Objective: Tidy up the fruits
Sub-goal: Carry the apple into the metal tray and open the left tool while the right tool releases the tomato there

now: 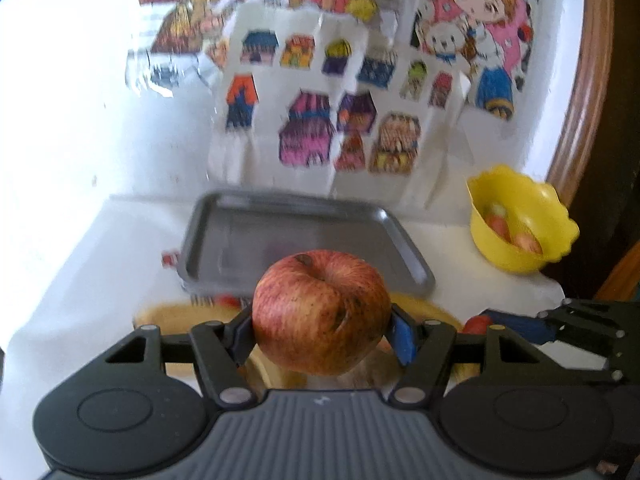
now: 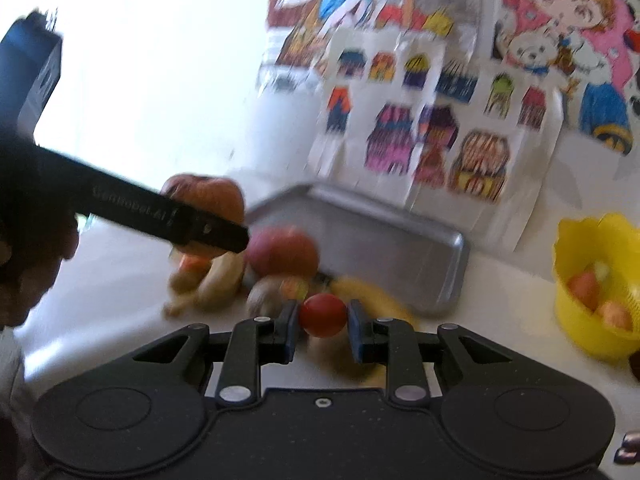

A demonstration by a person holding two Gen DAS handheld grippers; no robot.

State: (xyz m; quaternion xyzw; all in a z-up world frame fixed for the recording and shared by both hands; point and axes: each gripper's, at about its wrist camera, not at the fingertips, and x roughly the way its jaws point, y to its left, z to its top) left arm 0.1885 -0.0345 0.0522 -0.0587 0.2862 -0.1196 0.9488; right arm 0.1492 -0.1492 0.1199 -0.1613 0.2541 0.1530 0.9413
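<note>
The left gripper [image 1: 322, 334] is clamping a large mottled red apple [image 1: 321, 312] between its two blue-padded fingers, jaws spread wide to the fruit's sides, and it is holding the apple up in the air just in front of the shallow grey metal baking tray [image 1: 404, 240], over the near rim. The tray is lying on the white table [image 1: 72, 280] and is looking bare inside. Under the apple, on the near side of the tray, a yellow banana [image 1: 420, 306] and other pale fruit are lying, too hidden to tell apart. From the right wrist camera the same apple [image 2: 208, 194] is showing to the left of the tray [image 2: 384, 240], with the dark body of the left gripper crossing in front of it. The right gripper [image 2: 323, 326] is pinching a small round red tomato-like fruit [image 2: 323, 315], its jaws narrowed to that little width, hanging just before the tray's near edge. Against that near edge a loose heap is sitting: a second red apple [image 2: 282, 250], a brown kiwi-like fruit [image 2: 262, 300], a banana [image 2: 372, 294] and some blurred orange and tan pieces. Well to the right of the tray a scalloped yellow plastic bowl [image 2: 576, 320] is standing with a few orange and pale pieces in it. Behind the tray, coloured children's drawings [image 1: 340, 120] are hanging on the white wall.
</note>
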